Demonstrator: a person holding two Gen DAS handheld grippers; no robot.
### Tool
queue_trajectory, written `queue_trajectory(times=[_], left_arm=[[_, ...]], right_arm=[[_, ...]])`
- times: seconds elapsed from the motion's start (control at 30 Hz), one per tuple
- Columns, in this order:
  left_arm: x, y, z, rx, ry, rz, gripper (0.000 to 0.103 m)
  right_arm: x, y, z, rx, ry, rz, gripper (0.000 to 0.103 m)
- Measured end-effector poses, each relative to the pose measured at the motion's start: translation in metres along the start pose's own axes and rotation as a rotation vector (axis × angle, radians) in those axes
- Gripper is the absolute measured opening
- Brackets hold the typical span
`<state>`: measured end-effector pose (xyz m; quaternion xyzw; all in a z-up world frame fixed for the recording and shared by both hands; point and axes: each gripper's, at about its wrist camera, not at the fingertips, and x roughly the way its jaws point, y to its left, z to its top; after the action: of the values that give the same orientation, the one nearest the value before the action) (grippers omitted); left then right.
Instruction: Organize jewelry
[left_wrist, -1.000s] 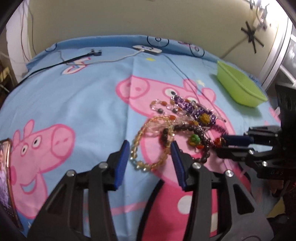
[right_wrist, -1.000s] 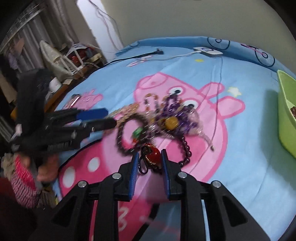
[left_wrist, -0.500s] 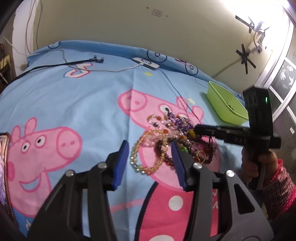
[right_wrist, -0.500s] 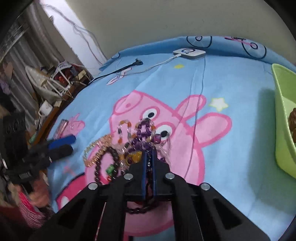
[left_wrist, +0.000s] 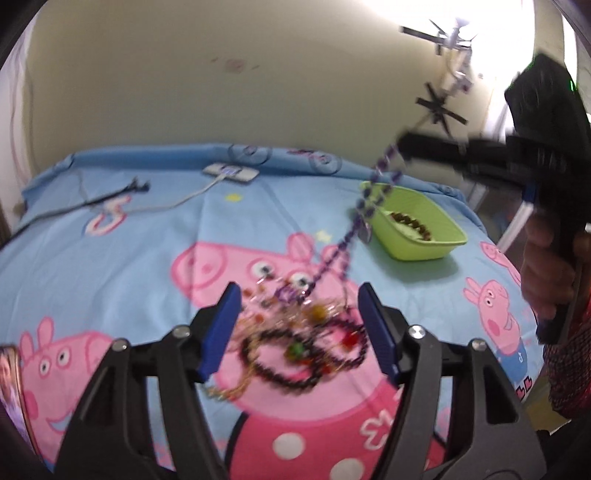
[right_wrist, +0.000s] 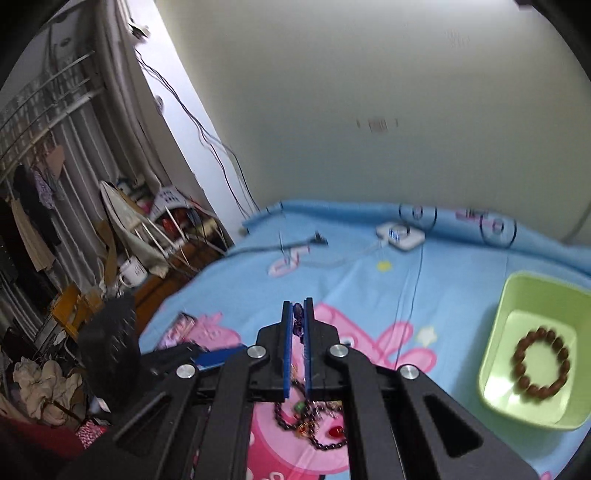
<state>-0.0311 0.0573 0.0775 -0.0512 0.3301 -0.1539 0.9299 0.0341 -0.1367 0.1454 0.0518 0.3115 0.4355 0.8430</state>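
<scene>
Purple strand: a beaded purple necklace (left_wrist: 364, 206) hangs in the air, top end pinched, lower end trailing down into the heap on the bed.
How it handles: light, limp and free to swing by the look of it; small smooth beads could slip through flat pads, and the thread may snap if yanked.
Tangle: the tail runs into the jewelry pile (left_wrist: 295, 343), dark bead loops, gold chain, red and green bits. Looks snagged, so a hard pull would likely drag the lot.
Where to grip: on the string between beads, close to the knotted part, I'd say.
Right gripper (right_wrist: 298, 321): clamped tight on the strand, purple beads showing between the blue pads.
Left gripper (left_wrist: 297, 332): jaws opening, poised over the pile, nothing pressed between them.
Green tray (left_wrist: 448, 221): beyond the pile, one brown bead bracelet (right_wrist: 541, 363) lying inside.
Bedsheet (left_wrist: 110, 258): blue cartoon-pig print, soft underfoot for beads.
</scene>
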Motion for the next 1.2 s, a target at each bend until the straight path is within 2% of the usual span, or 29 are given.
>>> queue_trajectory(times=[0.13, 0.27, 0.3, 0.33, 0.37, 0.4, 0.47, 0.67, 0.83, 1.0, 1.2], left_arm=[[0.011, -0.024, 0.01, 0.089, -0.01, -0.007, 0.063], [0.026, -0.044, 0.022, 0.131, -0.014, -0.038, 0.063], [0.031, -0.049, 0.026, 0.152, -0.017, -0.041, 0.056], [0.035, -0.054, 0.03, 0.17, -0.014, -0.042, 0.045], [0.04, -0.058, 0.034, 0.18, 0.001, -0.047, 0.019], [0.045, -0.06, 0.039, 0.174, 0.024, -0.061, 0.006], [0.045, -0.062, 0.052, 0.152, 0.016, -0.095, 0.006], [0.032, -0.079, 0.092, 0.161, -0.047, -0.135, 0.006], [0.036, -0.11, 0.134, 0.168, -0.068, -0.174, 0.006], [0.065, -0.146, 0.164, 0.168, -0.037, -0.212, 0.006], [0.119, -0.174, 0.161, 0.159, 0.04, -0.224, 0.006]], right_arm=[[-0.022, 0.013, 0.012, -0.014, -0.061, 0.012, 0.0], [-0.038, 0.022, 0.02, -0.029, -0.097, 0.018, 0.0], [-0.043, 0.023, 0.022, -0.031, -0.108, 0.019, 0.0], [-0.047, 0.023, 0.023, -0.031, -0.118, 0.018, 0.0], [-0.053, 0.023, 0.024, -0.031, -0.132, 0.011, 0.0], [-0.057, 0.023, 0.025, -0.032, -0.141, 0.005, 0.0], [-0.069, 0.018, 0.028, -0.029, -0.166, -0.014, 0.0], [-0.104, -0.007, 0.038, -0.006, -0.24, -0.051, 0.0], [-0.133, -0.032, 0.042, 0.022, -0.297, -0.086, 0.0], [-0.152, -0.072, 0.039, 0.08, -0.321, -0.145, 0.0], [-0.143, -0.129, 0.01, 0.187, -0.279, -0.193, 0.0]])
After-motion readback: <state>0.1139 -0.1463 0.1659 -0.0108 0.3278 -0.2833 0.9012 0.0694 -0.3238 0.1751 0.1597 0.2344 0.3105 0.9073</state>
